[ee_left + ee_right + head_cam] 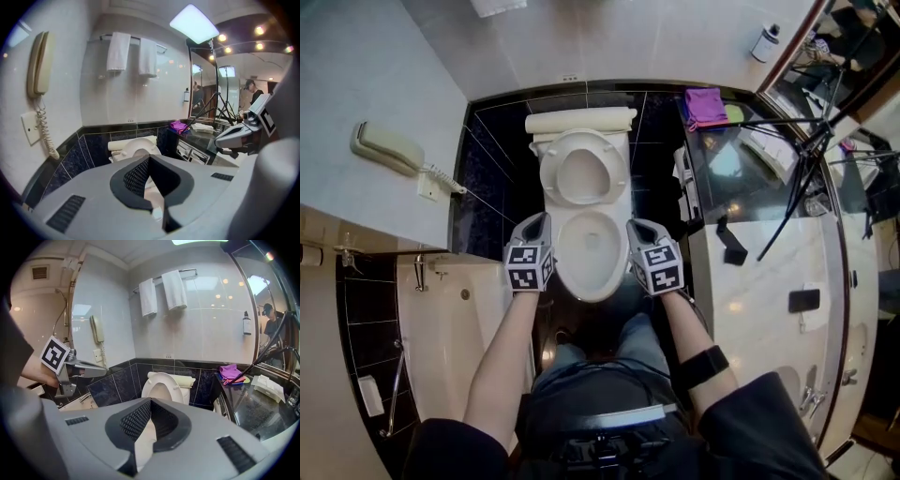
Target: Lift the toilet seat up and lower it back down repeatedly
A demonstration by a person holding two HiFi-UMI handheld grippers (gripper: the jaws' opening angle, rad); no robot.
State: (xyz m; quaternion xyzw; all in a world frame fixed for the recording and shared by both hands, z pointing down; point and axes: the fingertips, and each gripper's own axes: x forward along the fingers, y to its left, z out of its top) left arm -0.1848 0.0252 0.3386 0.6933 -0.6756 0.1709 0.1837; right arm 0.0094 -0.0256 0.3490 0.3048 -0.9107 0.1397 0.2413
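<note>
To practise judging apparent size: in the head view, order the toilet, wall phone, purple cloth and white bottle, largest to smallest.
1. toilet
2. wall phone
3. purple cloth, nearly the phone's size
4. white bottle

A bathroom — toilet (592, 246), bathtub (450, 323), hung towels (118, 50), wall phone (386, 148).

Wall telephone (386, 147): mounted on the left wall, coiled cord hanging below.
Two white towels (164, 291): draped over a rail on the back wall.
Purple cloth (704, 105): lying at the far corner of the dark countertop (741, 178).
Black tripod (792, 199): by the countertop, possibly a light stand.
</note>
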